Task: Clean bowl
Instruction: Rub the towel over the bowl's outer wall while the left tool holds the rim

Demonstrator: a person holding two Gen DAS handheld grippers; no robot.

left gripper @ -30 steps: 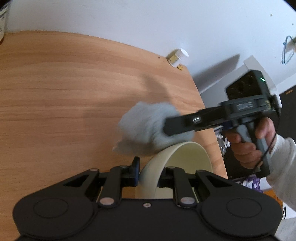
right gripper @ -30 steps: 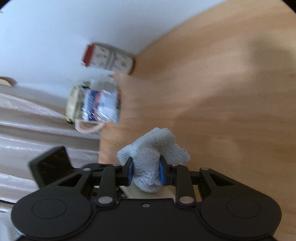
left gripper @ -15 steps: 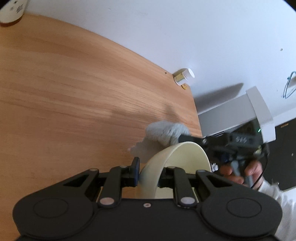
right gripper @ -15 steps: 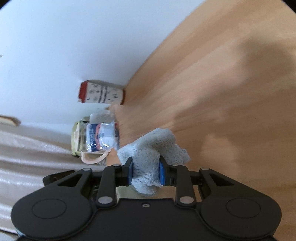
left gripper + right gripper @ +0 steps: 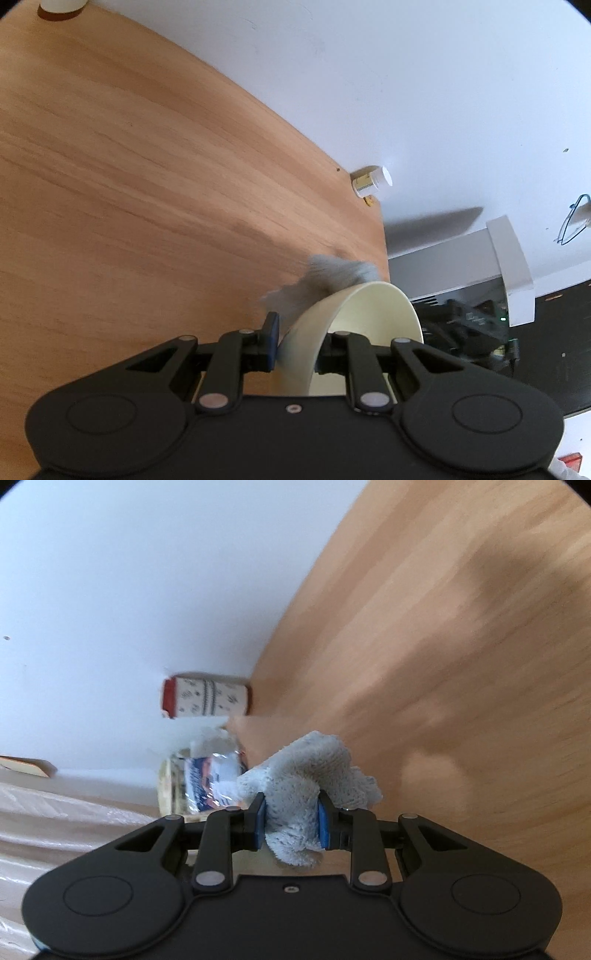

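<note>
two tongs clenched: left tongs [image 5: 297, 345] on smooth cream bowl [image 5: 373, 325] rim, right tongs [image 5: 291, 821] on fluffy grey cloth [image 5: 306, 775].

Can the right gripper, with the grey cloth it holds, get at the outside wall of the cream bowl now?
Probably yes. The fluffy grey cloth in the right gripper already shows just behind the rim of the cream bowl, which the left gripper clamps by its wall. Nothing visible lies between them.
</note>
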